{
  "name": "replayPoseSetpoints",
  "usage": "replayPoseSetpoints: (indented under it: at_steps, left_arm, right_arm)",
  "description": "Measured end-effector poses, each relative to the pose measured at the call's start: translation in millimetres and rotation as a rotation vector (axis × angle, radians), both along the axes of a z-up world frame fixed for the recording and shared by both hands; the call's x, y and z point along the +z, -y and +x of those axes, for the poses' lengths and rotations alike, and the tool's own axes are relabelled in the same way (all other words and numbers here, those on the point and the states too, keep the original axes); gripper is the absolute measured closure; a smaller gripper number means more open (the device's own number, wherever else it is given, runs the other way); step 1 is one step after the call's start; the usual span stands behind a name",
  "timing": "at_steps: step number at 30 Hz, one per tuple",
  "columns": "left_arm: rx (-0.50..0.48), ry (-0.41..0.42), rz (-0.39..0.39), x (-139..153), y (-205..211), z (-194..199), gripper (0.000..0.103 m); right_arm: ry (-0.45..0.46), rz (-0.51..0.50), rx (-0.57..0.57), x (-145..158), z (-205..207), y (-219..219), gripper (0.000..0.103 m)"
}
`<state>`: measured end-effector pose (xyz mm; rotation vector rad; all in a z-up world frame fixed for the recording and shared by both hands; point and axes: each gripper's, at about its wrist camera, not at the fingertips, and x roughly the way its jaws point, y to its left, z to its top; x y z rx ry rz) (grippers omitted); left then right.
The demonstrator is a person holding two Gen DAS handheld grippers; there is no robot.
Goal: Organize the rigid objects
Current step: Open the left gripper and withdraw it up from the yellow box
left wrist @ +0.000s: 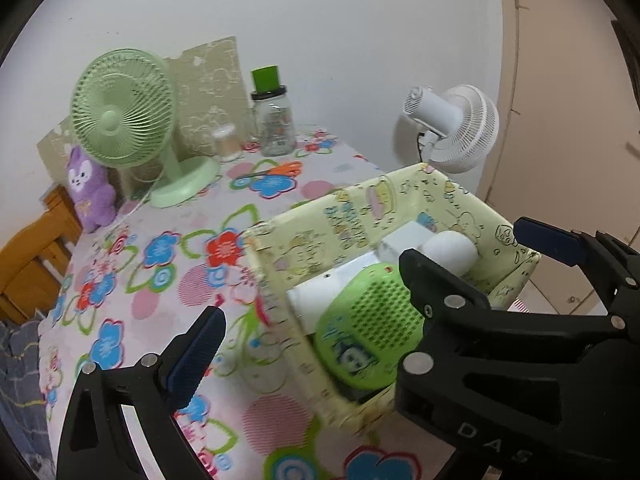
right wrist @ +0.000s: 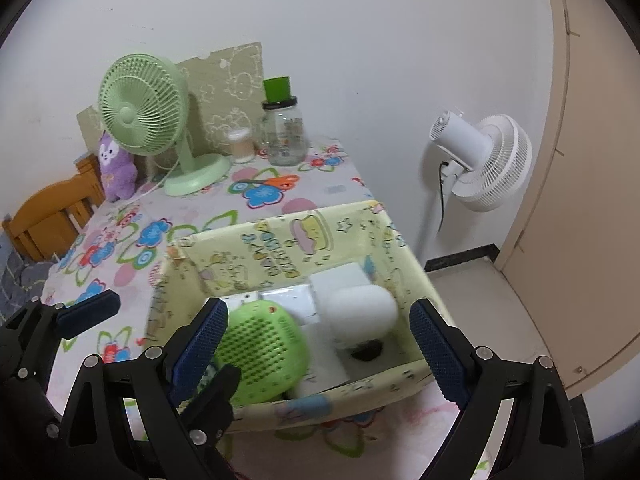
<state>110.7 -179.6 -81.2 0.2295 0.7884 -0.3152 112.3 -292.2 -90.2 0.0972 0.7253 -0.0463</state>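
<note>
— Blue-padded fingers [right wrist: 438, 354] of our right gripper [right wrist: 320, 350] sit closest to the lens, spread wide and pinching nothing. Where does the work lie from them?

— Straight ahead at twelve o'clock: the pale yellow cartoon-printed fabric bin [right wrist: 280, 240] on the flower-patterned worktop [right wrist: 120, 240]. Inside it, the green perforated plastic oval case [right wrist: 264, 350] lies at about eleven o'clock, almost touching our left-side pad; the white rounded plastic object [right wrist: 360, 314] lies dead centre between the pads, its long axis running roughly nine to three.

— And our left gripper [left wrist: 368, 276]?

— Also spread, holding nothing. Its own view shows one pad out over the worktop at seven o'clock, the other past the bin's far rim at two o'clock. Its black frame crosses in front of the green case.

— Which hand is nearer, then?

— We judge the right, for the white object; the fingers already bracket it. Loose items remain: orange-handled scissors [right wrist: 276, 182] well beyond the bin.
</note>
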Motion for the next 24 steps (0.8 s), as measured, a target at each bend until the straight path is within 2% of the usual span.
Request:
replayPoseSetpoints:
  at_steps: [15, 24]
  left_arm:
    - [0.110, 0.065, -0.037, 26.4, -80.3, -29.6, 0.000]
    - [0.167, 0.117, -0.051, 43.1, -121.2, -54.3, 0.000]
  right_arm:
    - [0.064, -0.021, 0.060, 28.7, -27.1, -68.8, 0.009]
    - [0.109, -0.042, 0.089, 44.1, -50.1, -94.0, 0.008]
